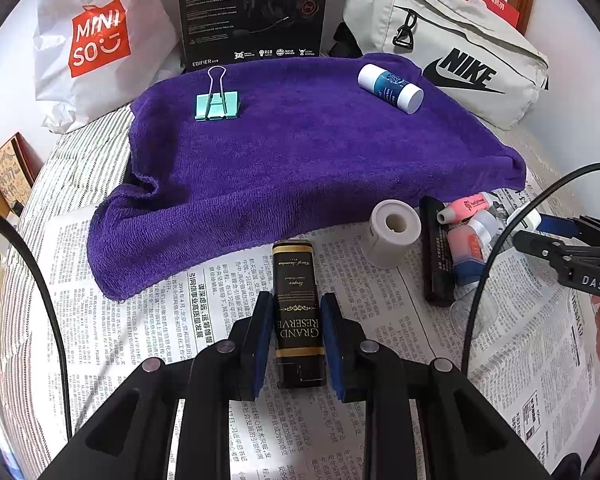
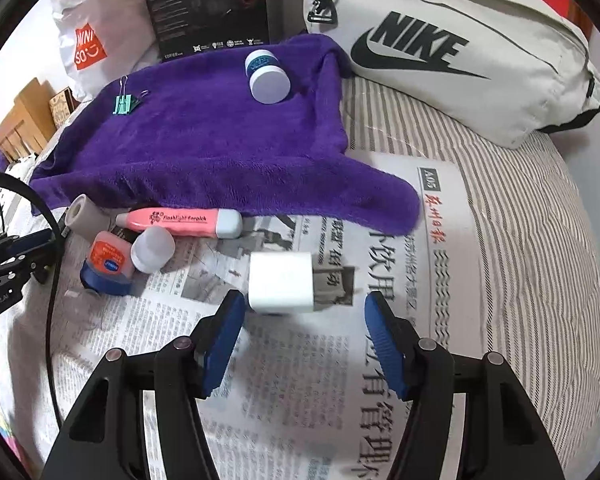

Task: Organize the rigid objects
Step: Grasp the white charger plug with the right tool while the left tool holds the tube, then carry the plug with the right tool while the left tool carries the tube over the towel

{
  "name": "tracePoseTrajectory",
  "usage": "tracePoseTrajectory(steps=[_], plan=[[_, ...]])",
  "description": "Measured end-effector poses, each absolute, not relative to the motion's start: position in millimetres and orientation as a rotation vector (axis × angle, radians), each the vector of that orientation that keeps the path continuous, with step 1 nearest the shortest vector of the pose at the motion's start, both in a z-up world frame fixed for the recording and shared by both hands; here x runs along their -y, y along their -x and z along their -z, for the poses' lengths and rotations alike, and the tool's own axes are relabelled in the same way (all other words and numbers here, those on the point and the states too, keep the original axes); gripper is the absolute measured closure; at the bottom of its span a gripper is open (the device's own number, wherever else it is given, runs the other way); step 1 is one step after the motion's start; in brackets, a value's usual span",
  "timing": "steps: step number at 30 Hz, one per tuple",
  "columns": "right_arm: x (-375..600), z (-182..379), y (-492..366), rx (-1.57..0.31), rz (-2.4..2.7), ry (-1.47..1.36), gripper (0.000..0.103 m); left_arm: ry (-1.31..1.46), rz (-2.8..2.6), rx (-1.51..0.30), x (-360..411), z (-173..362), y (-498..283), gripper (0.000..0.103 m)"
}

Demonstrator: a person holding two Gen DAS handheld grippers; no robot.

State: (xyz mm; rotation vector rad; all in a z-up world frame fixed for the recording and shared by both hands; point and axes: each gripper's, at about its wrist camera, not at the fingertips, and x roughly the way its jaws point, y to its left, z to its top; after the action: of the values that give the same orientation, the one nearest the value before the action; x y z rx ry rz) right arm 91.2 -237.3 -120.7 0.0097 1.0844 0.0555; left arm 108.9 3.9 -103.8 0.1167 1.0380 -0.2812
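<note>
Between left gripper [image 1: 298, 322] jaws: black box [image 1: 298, 312] (clamped, on newspaper [image 1: 148, 320]).

Clip [image 1: 217, 103] and bottle [image 1: 391, 88] on towel [image 1: 300, 160] — newspaper [image 1: 148, 320] apparently beneath.

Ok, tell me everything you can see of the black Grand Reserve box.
The box is a slim, tall carton, glossy black with gold bands and gold lettering reading "Grand Reserve", seen upside down in the left wrist view. It looks like printed card. It lies lengthwise along the left gripper, whose blue pads press its two long sides. Newspaper lies beneath it; its far end points toward the purple towel.
</note>
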Motion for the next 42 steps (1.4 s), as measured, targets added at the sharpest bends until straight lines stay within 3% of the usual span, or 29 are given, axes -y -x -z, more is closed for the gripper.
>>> tracePoseTrajectory(steps=[4,6,8,42], plan=[[233,122,-92,-1.060,-0.059,-0.015,0.041,-0.087,0.279,-1.043,-7,104,-111,0.080],[231,122,-91,-1.045,-0.061,0.006,0.046,-0.094,0.276,-1.044,-6,104,-110,0.080],[232,120,-91,-1.041,-0.072,0.013,0.059,-0.097,0.273,-1.045,-6,104,-110,0.080],[235,109,-88,-1.027,-0.140,-0.020,0.059,-0.071,0.314,-1.042,-15,92,-104,0.080]])
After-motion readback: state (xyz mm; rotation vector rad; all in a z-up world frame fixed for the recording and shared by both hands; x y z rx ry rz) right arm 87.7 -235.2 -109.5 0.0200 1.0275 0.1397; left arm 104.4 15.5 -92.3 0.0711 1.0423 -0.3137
